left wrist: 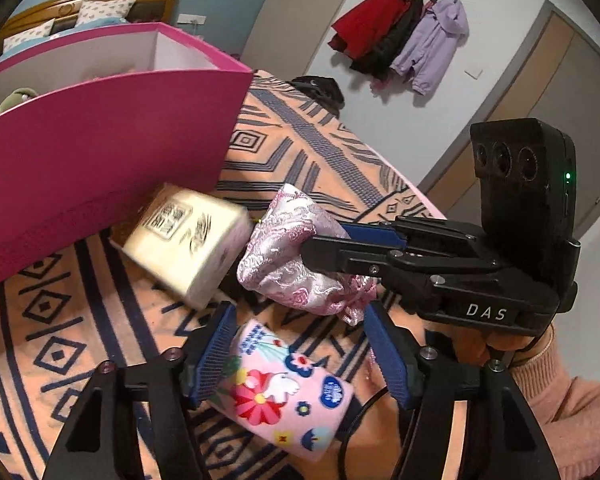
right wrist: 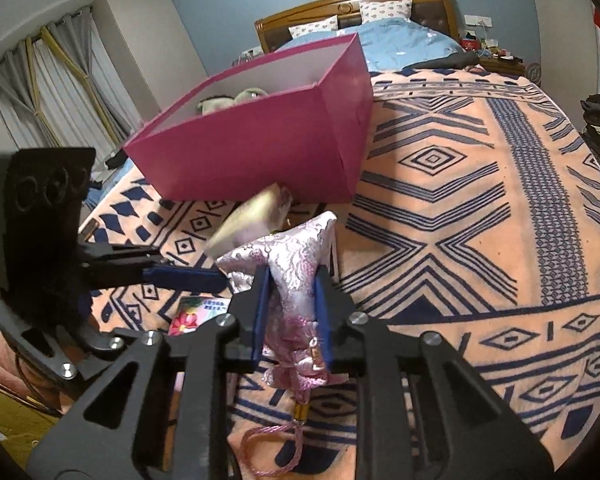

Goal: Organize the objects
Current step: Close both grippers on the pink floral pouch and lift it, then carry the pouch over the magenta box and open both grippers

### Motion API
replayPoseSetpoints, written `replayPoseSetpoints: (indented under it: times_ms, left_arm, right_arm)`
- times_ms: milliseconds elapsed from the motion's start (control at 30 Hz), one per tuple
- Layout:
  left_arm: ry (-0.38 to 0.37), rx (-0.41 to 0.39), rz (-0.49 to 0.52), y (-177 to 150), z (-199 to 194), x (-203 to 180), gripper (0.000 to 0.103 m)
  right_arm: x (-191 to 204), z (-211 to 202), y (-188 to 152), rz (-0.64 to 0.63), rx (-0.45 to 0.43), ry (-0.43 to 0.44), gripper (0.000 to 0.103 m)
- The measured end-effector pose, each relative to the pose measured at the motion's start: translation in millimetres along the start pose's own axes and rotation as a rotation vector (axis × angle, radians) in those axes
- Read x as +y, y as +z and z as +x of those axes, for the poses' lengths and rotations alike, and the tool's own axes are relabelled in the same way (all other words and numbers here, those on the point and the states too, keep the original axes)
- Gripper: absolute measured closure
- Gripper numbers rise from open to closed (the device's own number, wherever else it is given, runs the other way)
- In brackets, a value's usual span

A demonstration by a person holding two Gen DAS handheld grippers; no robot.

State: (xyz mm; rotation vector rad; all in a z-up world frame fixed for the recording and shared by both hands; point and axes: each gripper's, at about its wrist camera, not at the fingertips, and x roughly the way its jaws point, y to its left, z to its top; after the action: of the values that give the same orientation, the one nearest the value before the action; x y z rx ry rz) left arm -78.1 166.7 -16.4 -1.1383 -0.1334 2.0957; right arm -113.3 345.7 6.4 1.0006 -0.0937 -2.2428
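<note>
You're squeezing one shiny pink-and-silver brocade pouch [right wrist: 296, 276] in your right gripper [right wrist: 290, 308] over the blanket [right wrist: 460, 240]; left gripper [left wrist: 296, 354] is hanging open around one flowery pink pack [left wrist: 288, 392]. One blurry cream box [left wrist: 188, 236], one magenta bin [right wrist: 260, 140].

magenta box [right wrist: 260, 148] walls off the far side; blurred cream carton [left wrist: 188, 240] just before it; patterned blanket [right wrist: 480, 220] bare rightward.

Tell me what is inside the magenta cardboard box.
Inside the magenta cardboard box, only a greenish plush toy shows above the rim; the front wall covers everything lower, including the bottom.
</note>
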Motion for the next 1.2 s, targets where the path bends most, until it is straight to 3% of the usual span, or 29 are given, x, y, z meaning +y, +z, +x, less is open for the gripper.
replayPoseSetpoints:
  times_ms: [100,367,833,1200]
  left_arm:
    - [-0.026,-0.008,0.007,3.0,-1.8,-6.1,0.047]
    - [-0.048,-0.079,0.054,16.6,-22.9,-20.8,0.048]
    - [0.047,-0.211,0.092,52.2,-75.6,-10.9,0.048]
    - [0.105,-0.272,0.053,95.7,-96.3,17.8,0.048]
  right_arm:
    - [2.5,-9.5,3.0,0.004,-0.025,0.012,0.081]
    - [23.1,-27.2,25.6,-0.057,-0.091,0.055,0.085]
    - [56.9,-29.8,81.2,-0.168,-0.179,0.11,0.085]
    - [66.2,-9.8,136.7,-0.225,-0.203,0.148,0.085]
